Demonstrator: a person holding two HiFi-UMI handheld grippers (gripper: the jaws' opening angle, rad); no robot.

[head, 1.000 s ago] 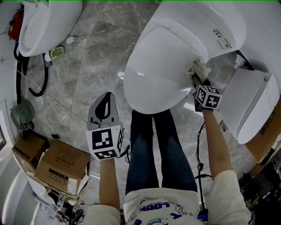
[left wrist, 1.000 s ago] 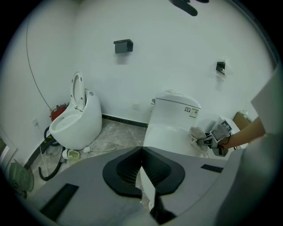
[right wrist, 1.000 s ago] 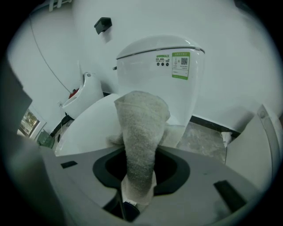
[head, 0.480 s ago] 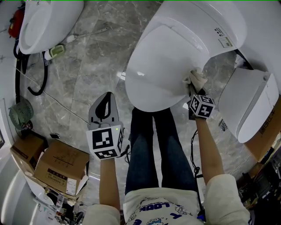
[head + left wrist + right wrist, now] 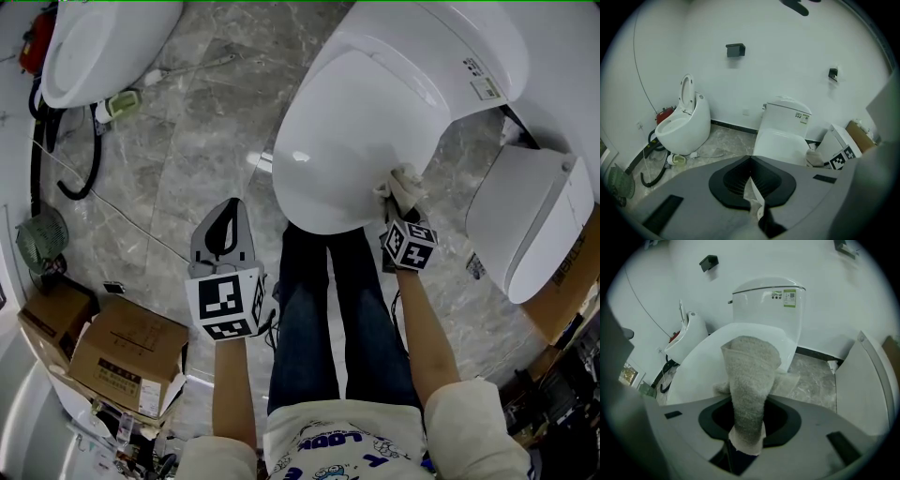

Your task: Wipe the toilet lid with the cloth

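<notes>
A white toilet with its lid down stands ahead of me. My right gripper is shut on a grey-white cloth, which presses on the lid's near right edge. In the right gripper view the cloth stands up from the shut jaws and folds onto the lid. My left gripper hangs over the floor to the left of the toilet, well apart from it. In the left gripper view its jaws are shut, with a small white scrap pinched between them.
A second white toilet stands at the far left, with a black hose beside it. A loose white toilet part lies at the right. Cardboard boxes sit near left. The person's legs stand before the bowl.
My right gripper has slid the cloth along the lid's right edge toward me and to the left. The left gripper has stayed in place.
</notes>
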